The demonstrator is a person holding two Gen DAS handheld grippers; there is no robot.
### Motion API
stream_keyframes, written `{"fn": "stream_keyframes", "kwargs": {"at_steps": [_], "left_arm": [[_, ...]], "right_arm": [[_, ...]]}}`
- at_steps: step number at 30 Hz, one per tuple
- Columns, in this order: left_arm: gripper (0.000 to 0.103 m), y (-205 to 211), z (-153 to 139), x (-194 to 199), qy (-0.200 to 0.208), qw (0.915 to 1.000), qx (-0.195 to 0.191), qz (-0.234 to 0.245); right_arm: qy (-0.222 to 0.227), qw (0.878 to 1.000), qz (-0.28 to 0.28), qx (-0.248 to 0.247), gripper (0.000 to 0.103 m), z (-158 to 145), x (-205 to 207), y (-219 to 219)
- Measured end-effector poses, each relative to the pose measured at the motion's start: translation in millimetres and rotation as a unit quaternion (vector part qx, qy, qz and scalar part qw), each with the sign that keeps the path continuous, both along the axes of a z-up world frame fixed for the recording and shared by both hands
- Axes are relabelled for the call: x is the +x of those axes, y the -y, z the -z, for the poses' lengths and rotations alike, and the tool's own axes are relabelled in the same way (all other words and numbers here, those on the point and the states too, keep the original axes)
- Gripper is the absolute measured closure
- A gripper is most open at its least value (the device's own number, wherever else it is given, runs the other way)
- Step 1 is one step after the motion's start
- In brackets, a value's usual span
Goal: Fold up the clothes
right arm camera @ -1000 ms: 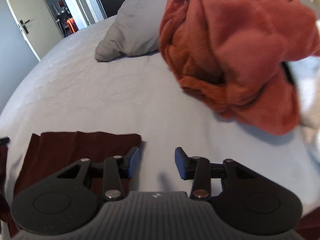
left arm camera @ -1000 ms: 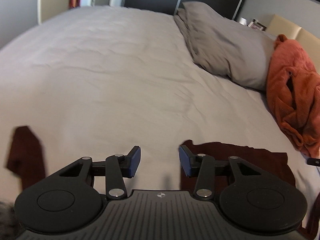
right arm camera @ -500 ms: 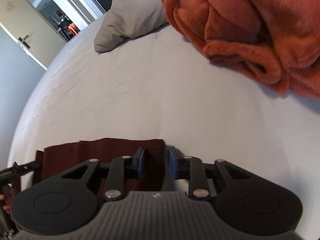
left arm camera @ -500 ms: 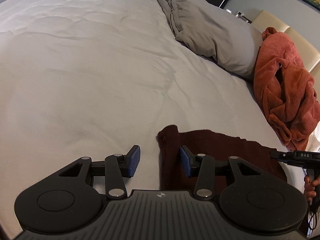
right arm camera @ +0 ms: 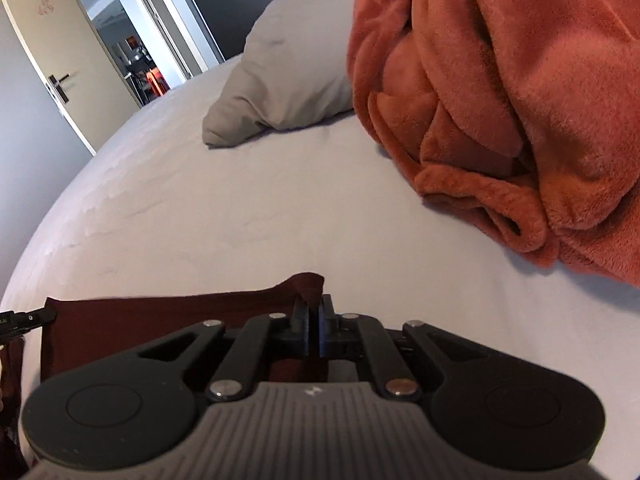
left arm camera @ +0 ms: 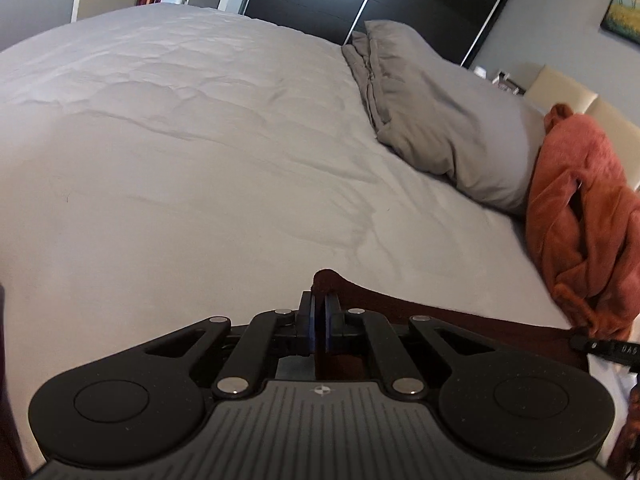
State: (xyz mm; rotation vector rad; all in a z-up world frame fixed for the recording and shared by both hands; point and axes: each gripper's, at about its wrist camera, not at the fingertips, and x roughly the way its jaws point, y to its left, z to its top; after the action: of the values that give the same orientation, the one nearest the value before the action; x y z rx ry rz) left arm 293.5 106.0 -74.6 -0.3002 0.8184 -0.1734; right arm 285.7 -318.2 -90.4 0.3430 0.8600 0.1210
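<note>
A dark maroon garment lies flat on the grey bed sheet, its far edge stretched between my two grippers. My left gripper is shut on the garment's left corner, which pokes up past the blue pads. In the right wrist view the same maroon garment spreads to the left, and my right gripper is shut on its right corner, a small peak of cloth rising above the fingertips. The other gripper's black tip shows at the edge of each view.
A grey pillow lies at the head of the bed. A crumpled orange fleece garment is heaped beside it, close to my right gripper. A door stands open beyond the bed. Wide bare sheet stretches ahead of my left gripper.
Both grippers went from open to shut, each pinching a corner of the maroon garment. The cloth's edge now rises slightly between the pads on both sides.
</note>
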Motion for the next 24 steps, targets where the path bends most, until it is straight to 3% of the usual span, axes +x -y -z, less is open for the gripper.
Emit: {"fn": "stream_keyframes", "kwargs": {"at_steps": [7, 9, 11, 12, 13, 16, 24], "left_arm": [[0.100, 19, 20, 7, -0.016, 0.9982, 0.057, 0.014], [0.095, 23, 21, 8, -0.017, 0.9975, 0.067, 0.014], [0.079, 24, 17, 8, -0.019, 0.9970, 0.074, 0.015], [0.056, 23, 14, 6, -0.021, 0.9967, 0.077, 0.013], [0.043, 22, 10, 3, -0.018, 0.9962, 0.085, 0.010], [0.043, 18, -9, -11, 0.007, 0.9927, 0.118, 0.020], [0.043, 12, -70, -66, 0.046, 0.9865, 0.146, 0.060]], "right_arm": [[-0.031, 0.999, -0.005, -0.023, 0.097, 18, 8, -4], [-0.038, 0.999, -0.010, -0.025, 0.093, 22, 9, -4], [-0.041, 0.999, -0.016, -0.023, 0.082, 20, 10, -3], [-0.041, 0.999, -0.016, -0.026, 0.059, 17, 9, -2], [-0.035, 0.999, -0.011, -0.035, 0.045, 12, 7, 0], [-0.013, 0.999, -0.008, -0.043, 0.044, -8, -5, 12], [0.001, 0.996, 0.056, -0.066, 0.044, -65, -69, 95]]}}
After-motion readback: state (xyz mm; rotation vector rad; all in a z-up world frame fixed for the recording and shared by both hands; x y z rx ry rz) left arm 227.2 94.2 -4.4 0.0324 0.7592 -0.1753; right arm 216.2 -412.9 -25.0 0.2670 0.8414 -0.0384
